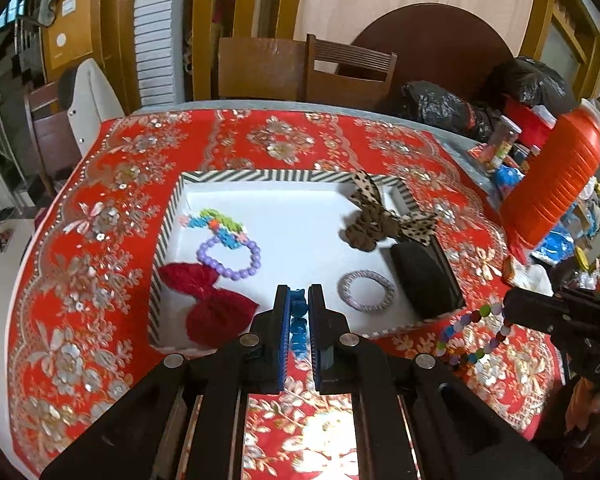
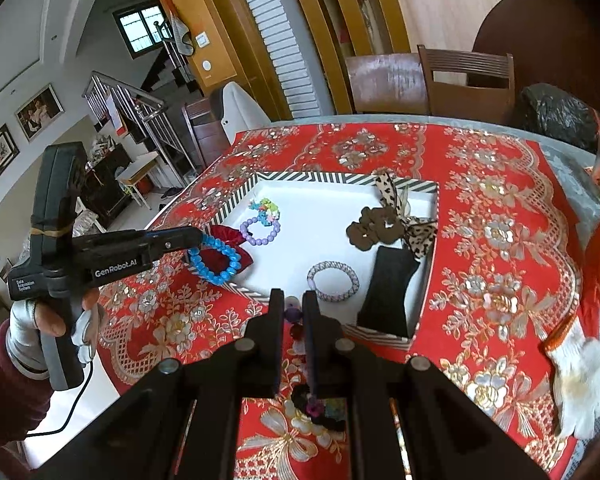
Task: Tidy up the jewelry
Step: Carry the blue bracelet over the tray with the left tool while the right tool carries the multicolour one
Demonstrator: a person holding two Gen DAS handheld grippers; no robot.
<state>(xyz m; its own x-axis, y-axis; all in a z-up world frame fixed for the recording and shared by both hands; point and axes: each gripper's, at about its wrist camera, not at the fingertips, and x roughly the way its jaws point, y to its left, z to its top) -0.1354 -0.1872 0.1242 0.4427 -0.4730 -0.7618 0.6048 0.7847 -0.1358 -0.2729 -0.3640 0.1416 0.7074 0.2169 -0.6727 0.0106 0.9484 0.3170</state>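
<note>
Left gripper (image 1: 299,304) pinches the blue bracelet (image 2: 214,260) above the tray's (image 2: 300,178) near left corner; right gripper (image 2: 293,312) clamps a multicolour bracelet (image 1: 474,334) just off its near edge.

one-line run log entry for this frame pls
left gripper: shut on blue bracelet | right gripper: shut on multicolor bead bracelet | both beside tray, not yet released

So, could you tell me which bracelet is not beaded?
The grey woven bracelet lying in the tray beside the black case; the purple, blue and multicoloured ones are beaded.
</note>
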